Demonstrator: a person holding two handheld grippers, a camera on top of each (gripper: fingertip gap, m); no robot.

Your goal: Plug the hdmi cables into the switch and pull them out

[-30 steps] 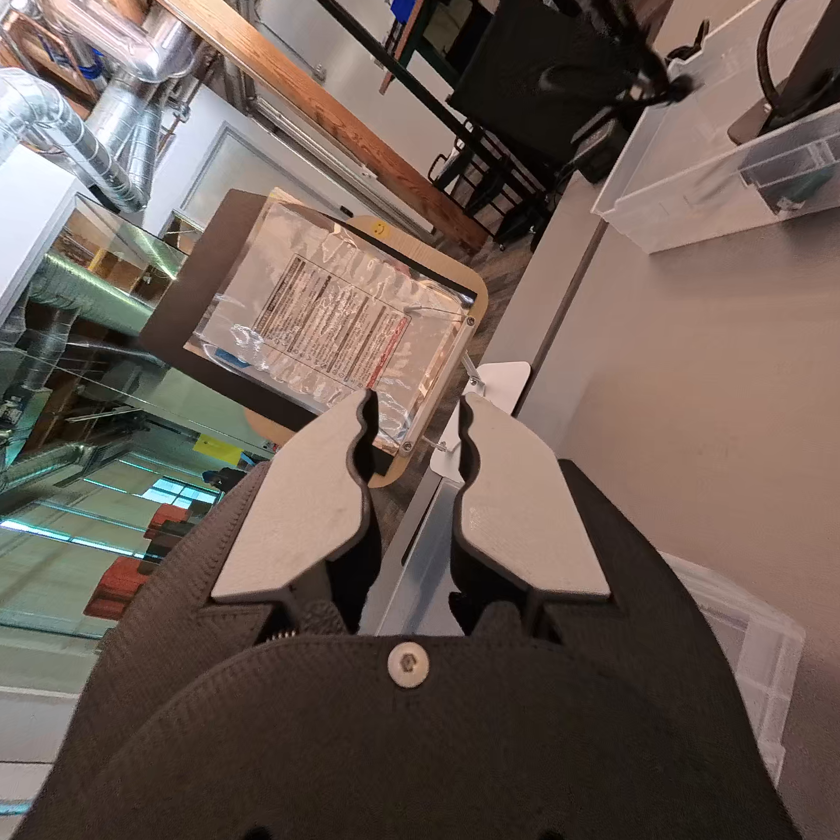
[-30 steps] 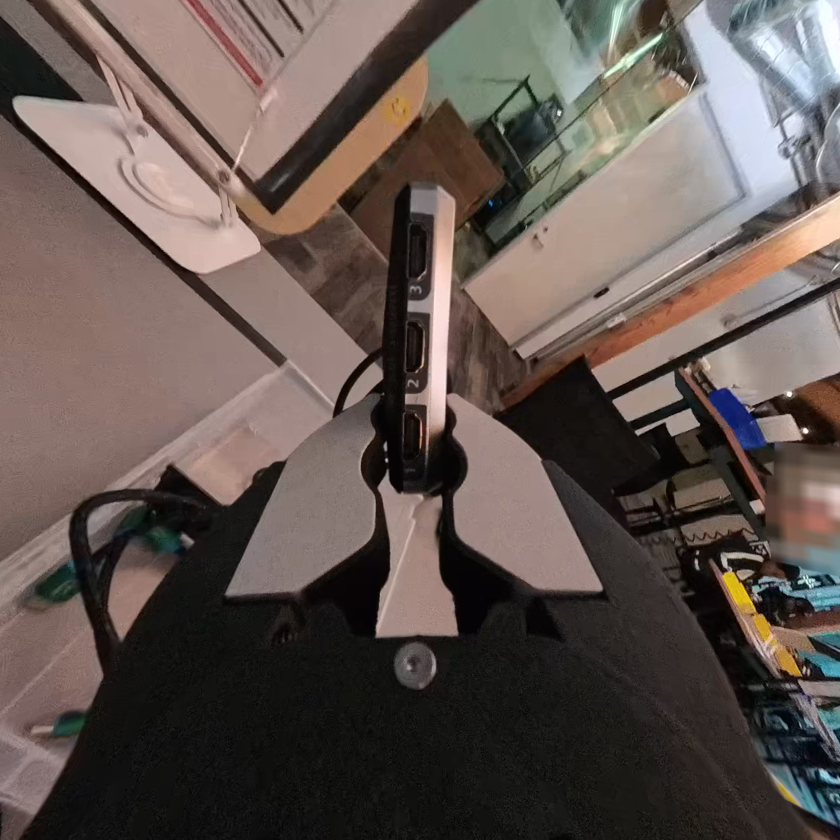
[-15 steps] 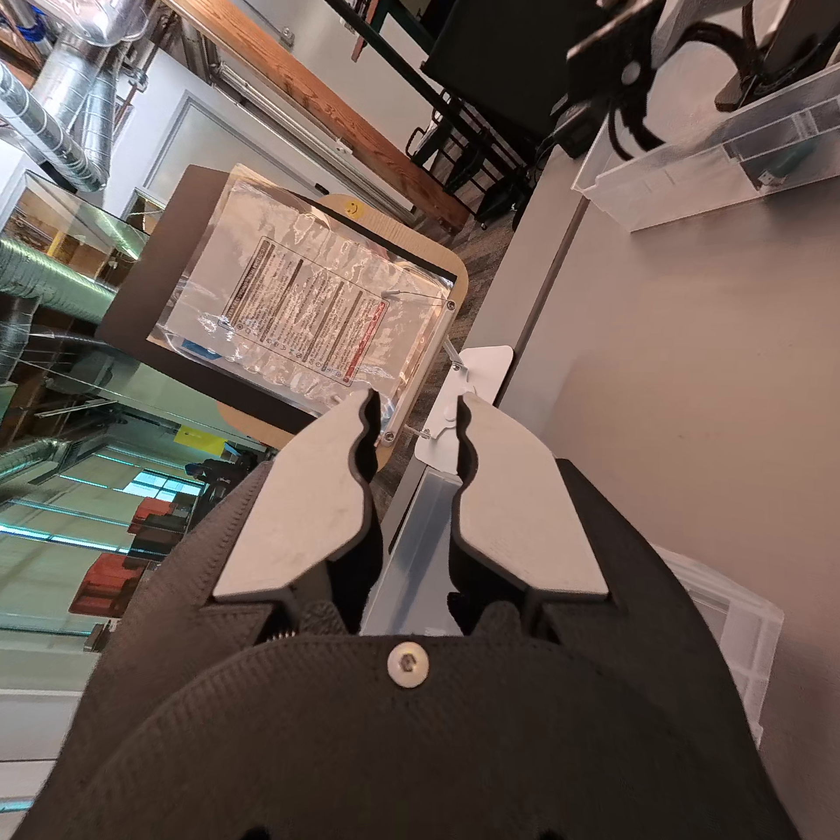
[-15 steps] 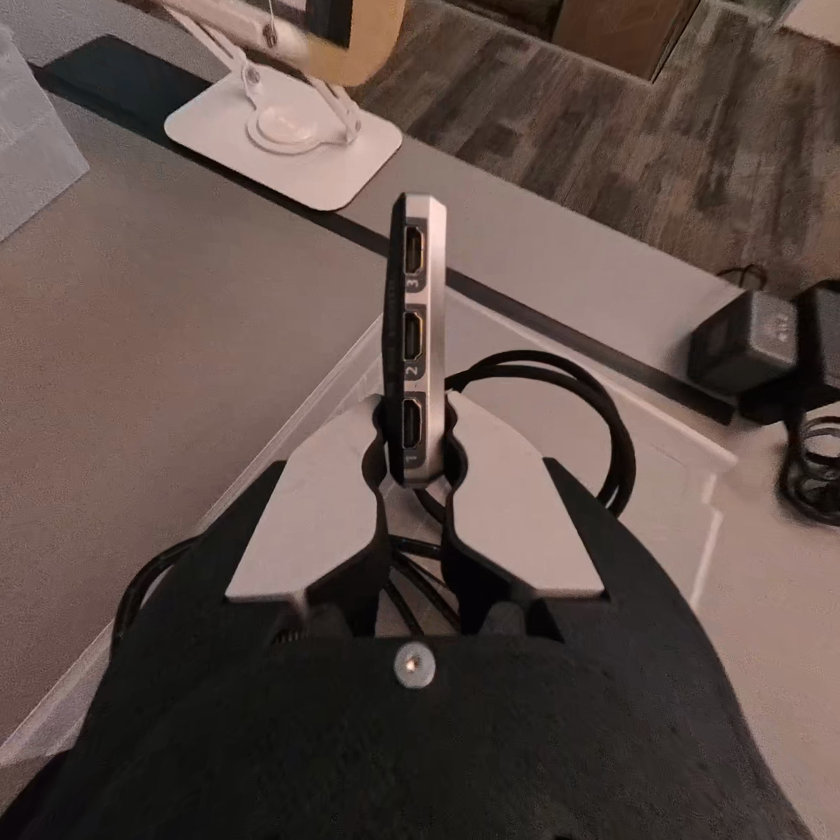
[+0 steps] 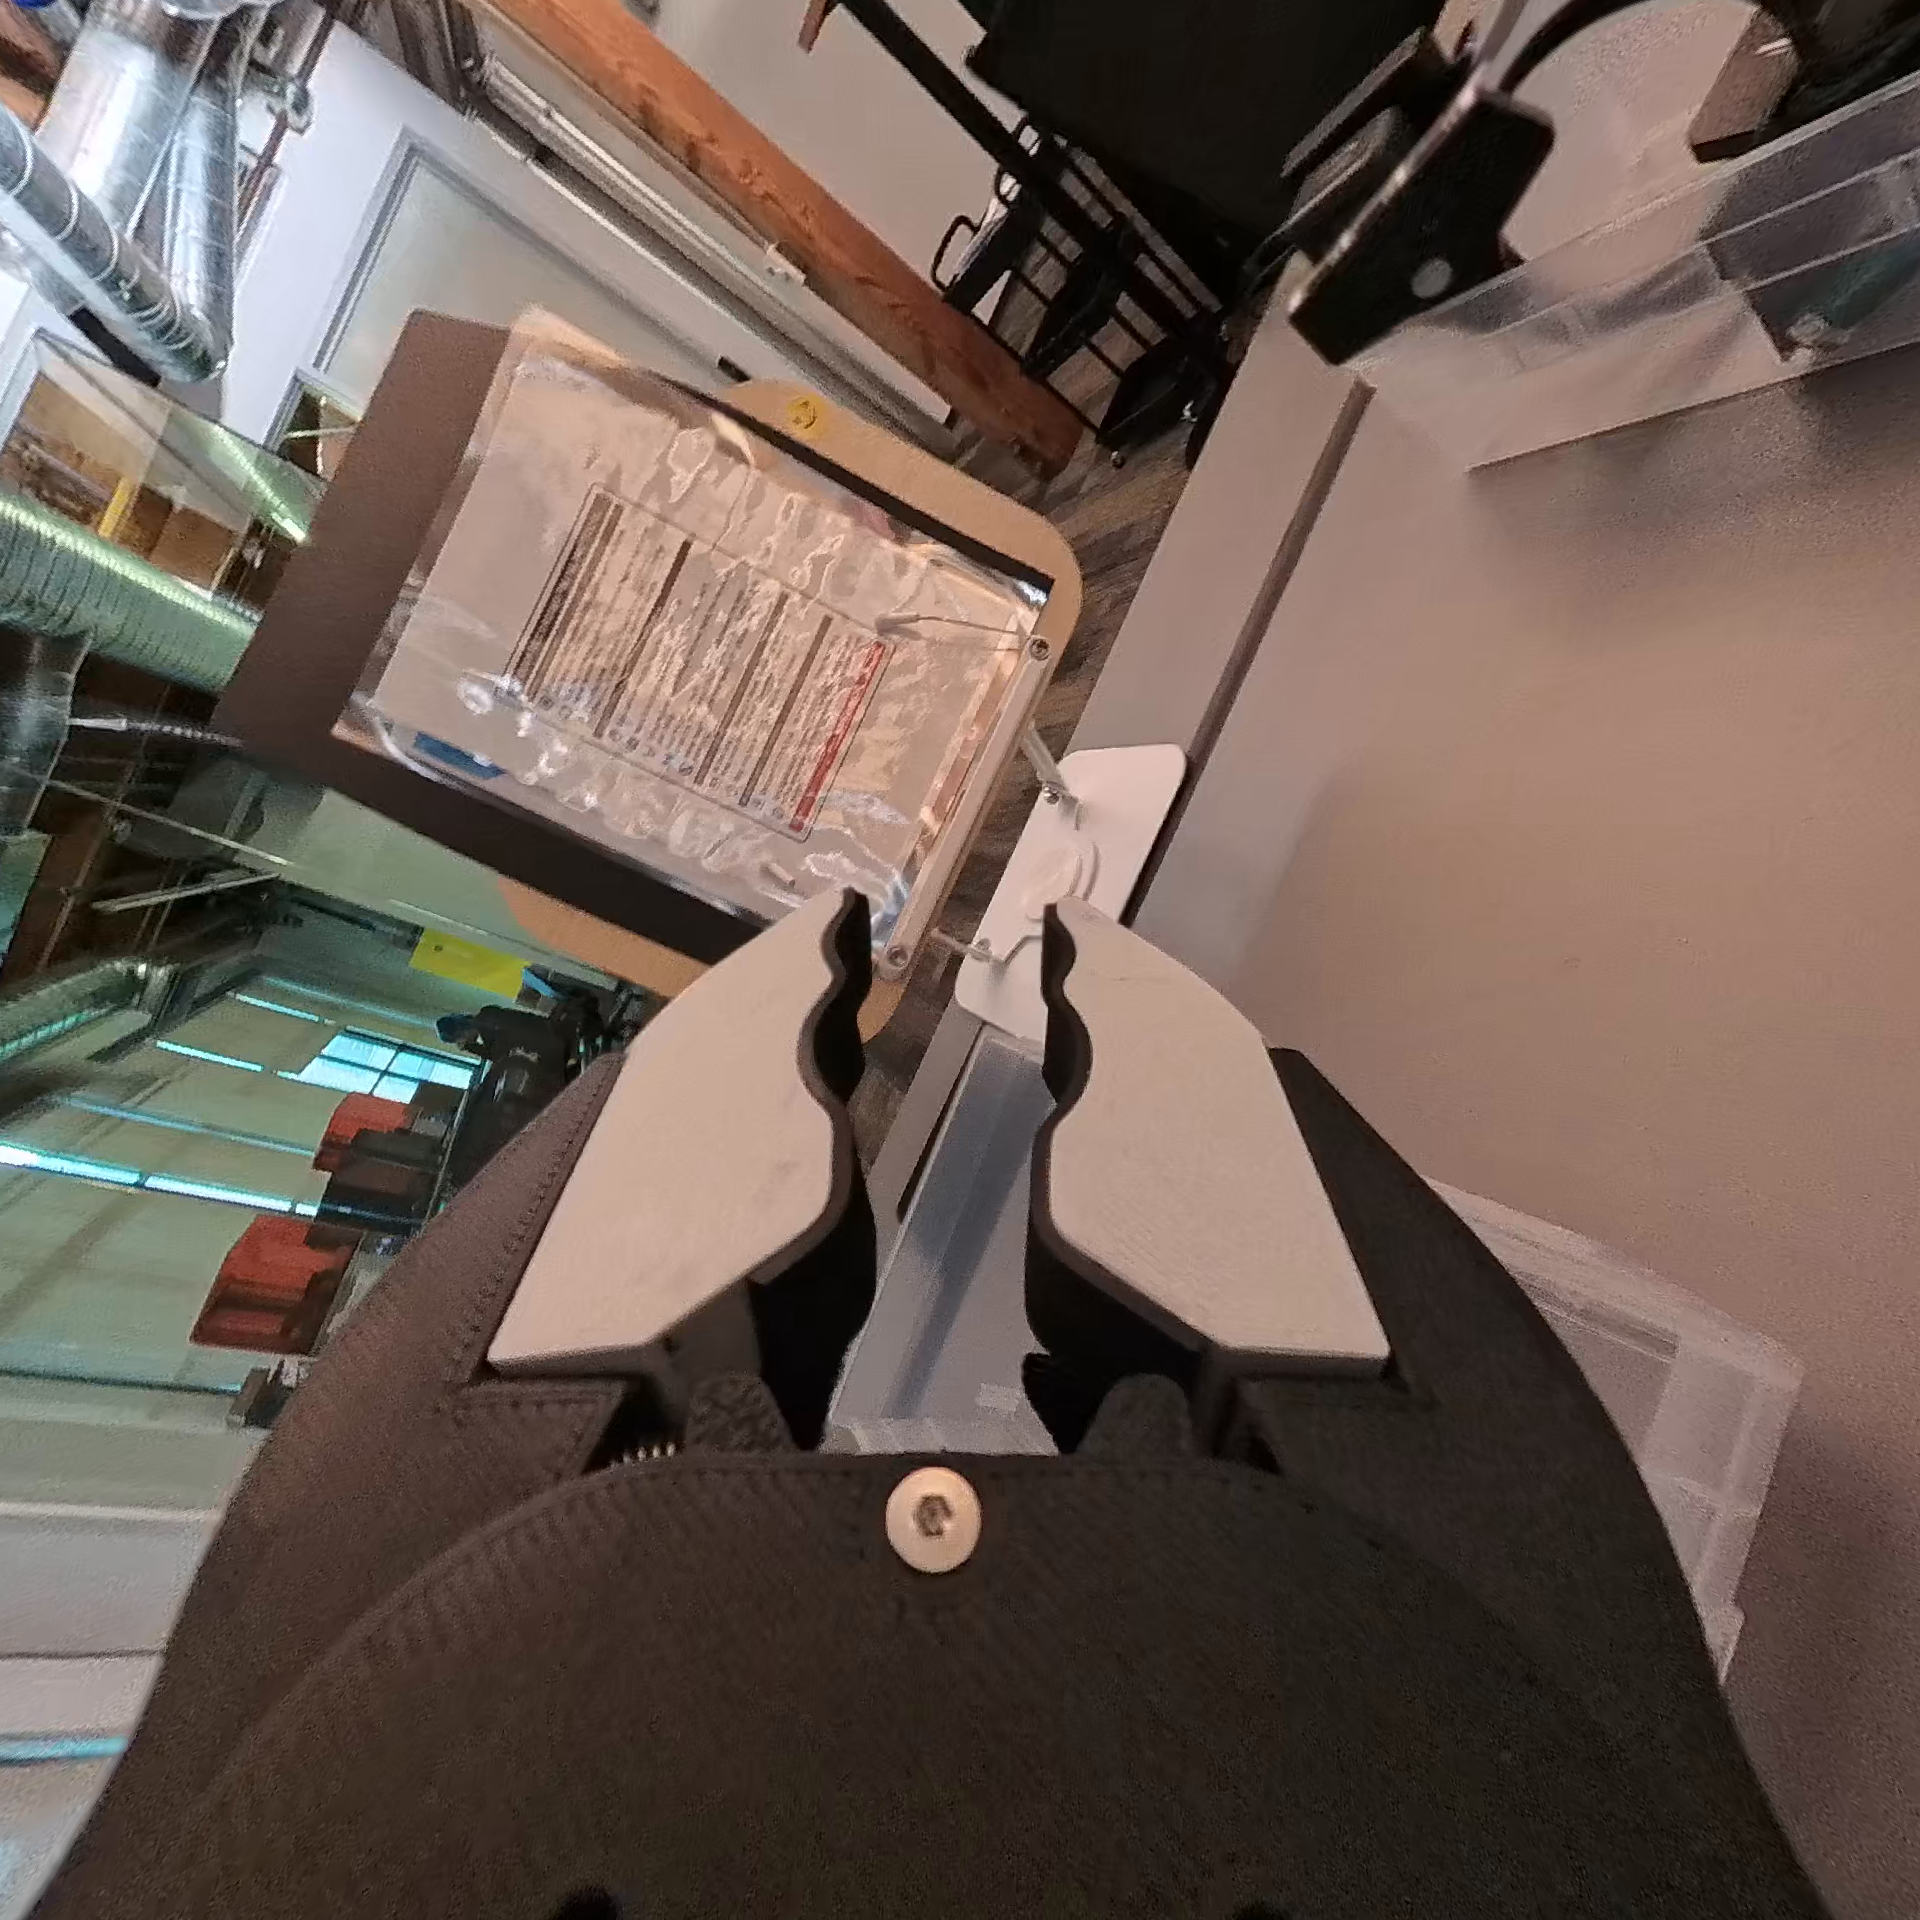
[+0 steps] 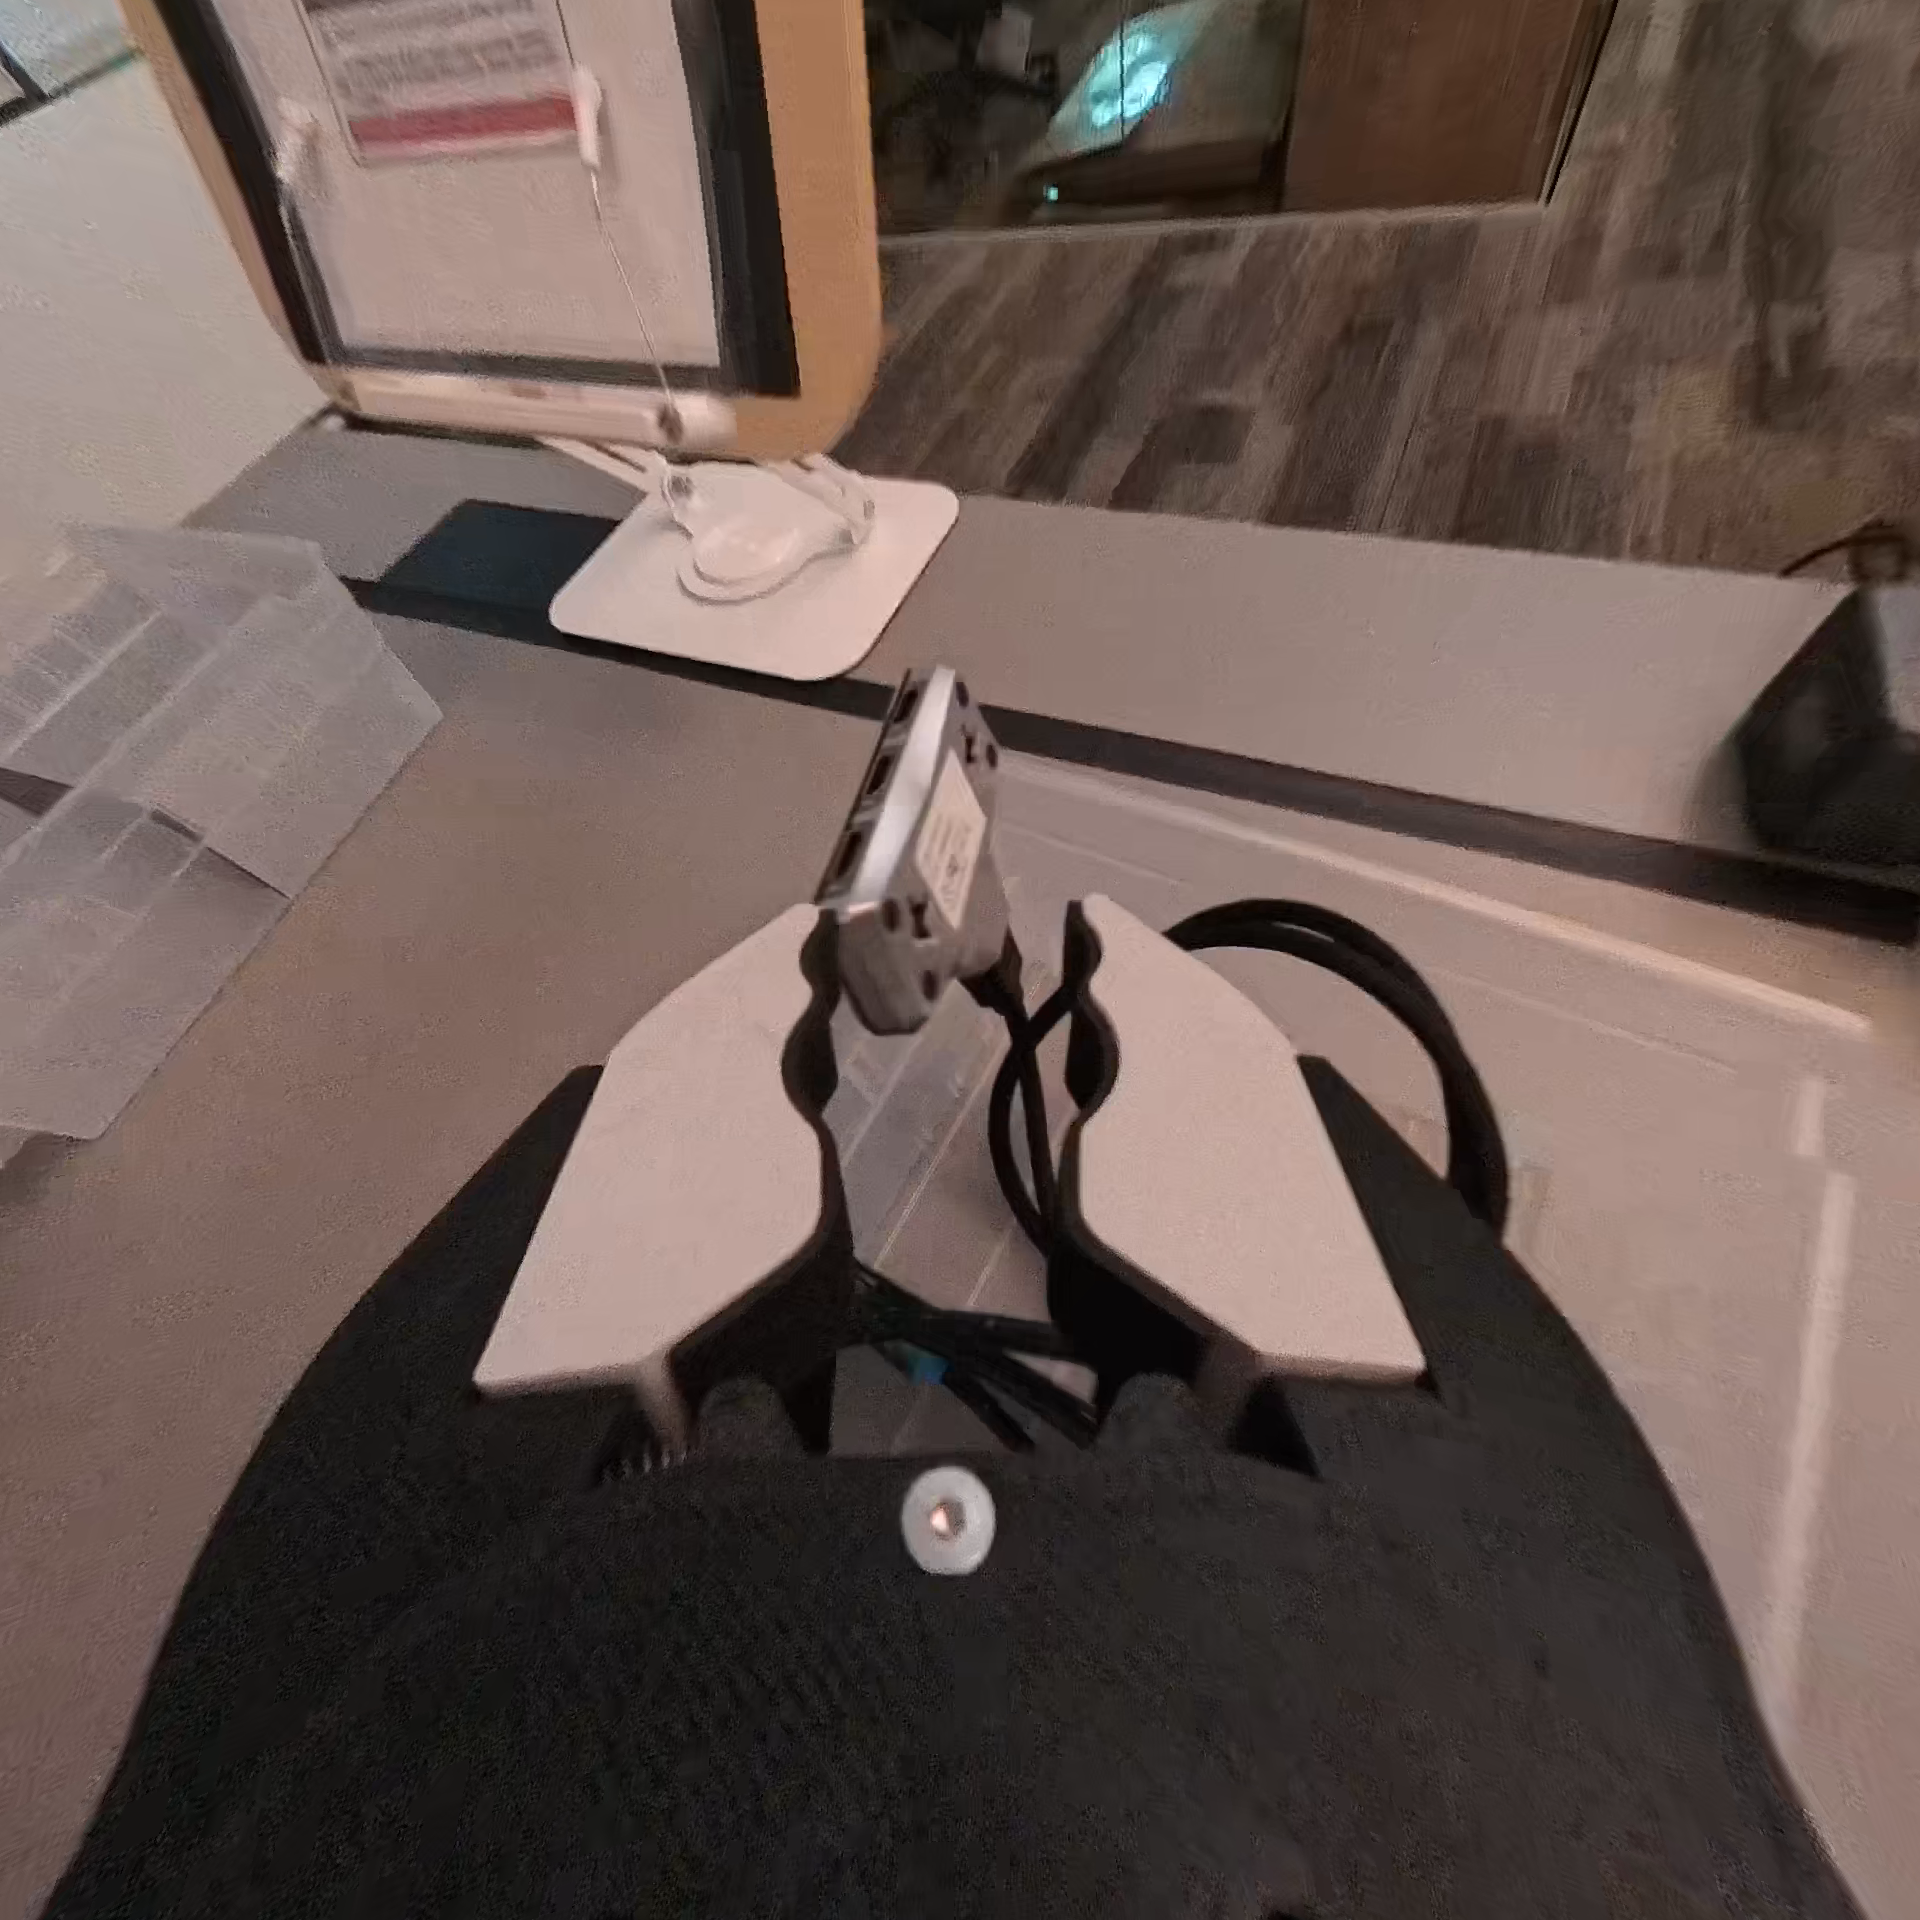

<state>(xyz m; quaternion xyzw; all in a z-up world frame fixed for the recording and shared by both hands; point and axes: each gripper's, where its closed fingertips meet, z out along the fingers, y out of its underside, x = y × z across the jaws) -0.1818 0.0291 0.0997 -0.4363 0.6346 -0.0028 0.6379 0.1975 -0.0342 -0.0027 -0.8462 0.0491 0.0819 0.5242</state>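
In the right wrist view my right gripper (image 6: 945,914) is open. The silver HDMI switch (image 6: 914,831) stands tilted between the fingertips. Its lower end is by the left finger (image 6: 707,1122) and apart from the right finger (image 6: 1195,1122). Its port side faces left and the ports I can see are empty. A black cable (image 6: 1382,997) leaves its lower edge and loops into the clear bin (image 6: 1621,1060) below. In the left wrist view my left gripper (image 5: 951,914) is open and empty, above a grey table (image 5: 1558,831).
A framed sign (image 5: 727,665) on a white stand base (image 6: 758,592) stands at the table's far edge. A clear container (image 6: 156,779) lies at left, and a black adapter (image 6: 1839,748) at right. In the left wrist view, clear bins sit at upper right (image 5: 1662,312) and lower right (image 5: 1621,1455).
My right gripper was shut on the switch and has opened, and the switch has tipped over to the right. The right view has swung down toward the table. My left gripper stays open.
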